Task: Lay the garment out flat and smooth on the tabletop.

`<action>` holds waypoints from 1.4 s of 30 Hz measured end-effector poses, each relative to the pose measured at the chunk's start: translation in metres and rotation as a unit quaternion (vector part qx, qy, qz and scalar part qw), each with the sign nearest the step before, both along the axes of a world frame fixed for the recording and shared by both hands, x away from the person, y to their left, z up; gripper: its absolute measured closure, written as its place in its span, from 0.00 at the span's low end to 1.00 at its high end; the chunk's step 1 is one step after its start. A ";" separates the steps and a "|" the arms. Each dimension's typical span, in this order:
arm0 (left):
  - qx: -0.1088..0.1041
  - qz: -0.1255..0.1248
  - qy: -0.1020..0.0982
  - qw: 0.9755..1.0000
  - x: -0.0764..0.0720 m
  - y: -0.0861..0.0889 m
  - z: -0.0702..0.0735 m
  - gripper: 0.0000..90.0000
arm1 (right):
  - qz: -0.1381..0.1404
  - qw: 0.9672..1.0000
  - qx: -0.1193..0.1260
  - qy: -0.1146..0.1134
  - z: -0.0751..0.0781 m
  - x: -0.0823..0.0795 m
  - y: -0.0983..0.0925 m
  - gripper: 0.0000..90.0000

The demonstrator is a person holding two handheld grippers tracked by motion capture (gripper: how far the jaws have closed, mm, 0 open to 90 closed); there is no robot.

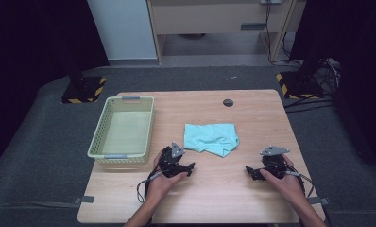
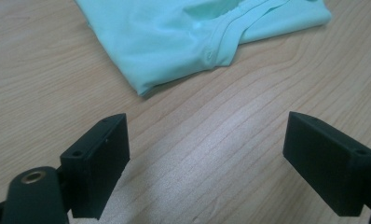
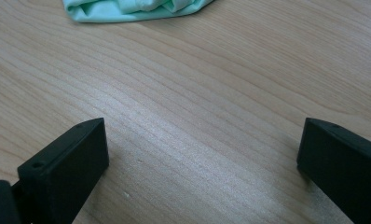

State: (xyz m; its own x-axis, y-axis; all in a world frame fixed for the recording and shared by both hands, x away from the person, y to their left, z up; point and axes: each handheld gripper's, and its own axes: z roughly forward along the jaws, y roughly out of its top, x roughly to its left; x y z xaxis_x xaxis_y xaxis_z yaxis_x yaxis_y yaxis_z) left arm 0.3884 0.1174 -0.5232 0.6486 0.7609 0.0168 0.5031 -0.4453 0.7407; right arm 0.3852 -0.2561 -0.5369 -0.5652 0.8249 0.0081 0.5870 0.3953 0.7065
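Wood-grain table (image 1: 214,189), grey carpet (image 1: 30,156), dark curtains (image 1: 30,42)

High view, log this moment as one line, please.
left gripper: open, empty | right gripper: open, empty | folded mint garment: on table, untouched | basket: empty

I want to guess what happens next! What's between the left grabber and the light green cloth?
Nothing but bare wooden table. In the left gripper view, the left gripper stands open short of the cloth.
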 end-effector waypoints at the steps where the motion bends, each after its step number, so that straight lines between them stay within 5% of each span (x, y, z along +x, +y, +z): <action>1: -0.002 0.000 -0.001 1.000 0.000 -0.001 0.001 0.17 | -0.001 1.000 0.001 0.000 0.000 0.000 0.000 0.03; 6: -0.003 -0.002 -0.006 1.000 -0.001 -0.003 0.002 0.22 | -0.003 1.000 0.003 -0.003 0.002 0.000 -0.001 0.11; 11: -0.002 0.003 -0.015 1.000 0.000 -0.003 0.005 0.29 | 0.004 1.000 0.008 -0.004 0.006 0.001 0.000 0.31; 18: -0.006 0.012 -0.015 1.000 0.011 -0.004 0.006 0.44 | 0.047 0.999 0.007 -0.020 0.014 0.012 0.012 0.67; 24: 0.001 0.020 -0.021 1.000 0.025 -0.004 0.005 0.55 | 0.072 0.997 0.013 -0.030 0.020 0.029 0.032 0.84; 32: -0.010 0.029 -0.019 0.999 0.040 -0.005 0.003 0.62 | 0.101 0.994 0.027 -0.041 0.026 0.043 0.057 0.86; 42: 0.007 0.021 -0.014 1.000 0.050 -0.014 -0.004 0.60 | 0.111 0.993 0.005 -0.030 0.015 0.059 0.075 0.63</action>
